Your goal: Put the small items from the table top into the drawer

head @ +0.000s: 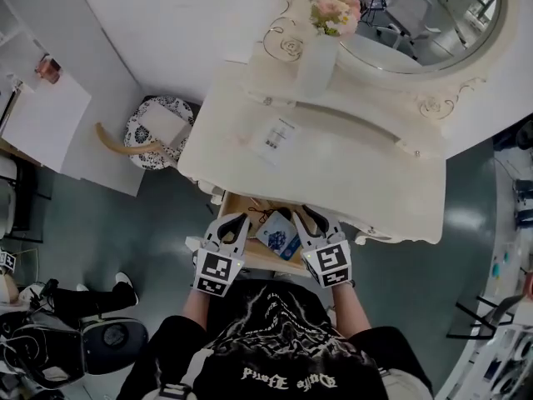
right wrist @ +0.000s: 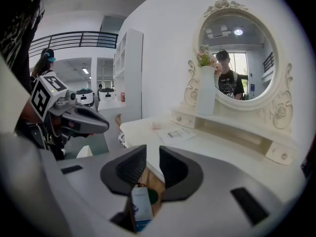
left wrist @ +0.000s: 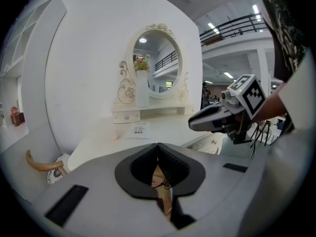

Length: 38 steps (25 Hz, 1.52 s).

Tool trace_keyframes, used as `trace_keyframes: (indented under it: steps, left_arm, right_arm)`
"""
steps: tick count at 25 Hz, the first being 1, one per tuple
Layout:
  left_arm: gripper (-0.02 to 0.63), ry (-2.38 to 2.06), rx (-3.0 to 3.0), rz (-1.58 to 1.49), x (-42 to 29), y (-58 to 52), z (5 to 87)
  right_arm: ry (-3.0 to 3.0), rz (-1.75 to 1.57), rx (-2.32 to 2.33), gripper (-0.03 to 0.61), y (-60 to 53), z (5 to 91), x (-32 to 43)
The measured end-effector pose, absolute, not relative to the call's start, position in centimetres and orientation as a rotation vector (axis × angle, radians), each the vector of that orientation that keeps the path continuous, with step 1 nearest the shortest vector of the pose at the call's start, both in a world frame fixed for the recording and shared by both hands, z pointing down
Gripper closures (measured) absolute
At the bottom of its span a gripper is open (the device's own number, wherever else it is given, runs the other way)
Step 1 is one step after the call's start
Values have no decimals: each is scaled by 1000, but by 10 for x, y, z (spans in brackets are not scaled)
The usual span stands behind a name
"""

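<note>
The white dressing table (head: 350, 173) has its wooden drawer (head: 260, 261) pulled out under the front edge. A blue-and-white box (head: 279, 233) lies in the drawer beside some dark small items. Both grippers hover over the drawer. My left gripper (head: 233, 221) is on the box's left, jaws touching with nothing between them (left wrist: 158, 146). My right gripper (head: 310, 217) is on the box's right, jaws parted by a narrow gap (right wrist: 153, 152). The box (right wrist: 140, 206) shows below that gap, free of the pads. A paper leaflet (head: 276, 137) and a small pinkish thing (right wrist: 156, 125) rest on the table top.
A tall white vase of flowers (head: 321, 52) and an oval mirror (head: 425, 23) stand at the table's back. A patterned stool (head: 158, 132) sits left of the table. Another person's shoes (head: 92, 294) are on the floor at lower left.
</note>
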<state>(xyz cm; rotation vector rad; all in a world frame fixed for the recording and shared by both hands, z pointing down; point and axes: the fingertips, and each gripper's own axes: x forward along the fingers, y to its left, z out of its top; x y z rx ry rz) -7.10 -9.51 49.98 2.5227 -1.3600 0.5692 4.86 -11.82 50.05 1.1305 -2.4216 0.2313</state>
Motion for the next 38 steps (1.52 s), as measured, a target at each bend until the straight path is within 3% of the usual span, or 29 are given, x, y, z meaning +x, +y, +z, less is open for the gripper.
trace_keyframes:
  steps: [16, 38]
  left_arm:
    - [598, -1309, 2520, 587, -115, -117, 505]
    - [598, -1234, 2517, 657, -156, -132, 523]
  right_arm:
    - [-2366, 199, 1118, 449, -173, 503, 0]
    - [-2182, 175, 1076, 449, -245, 545, -30]
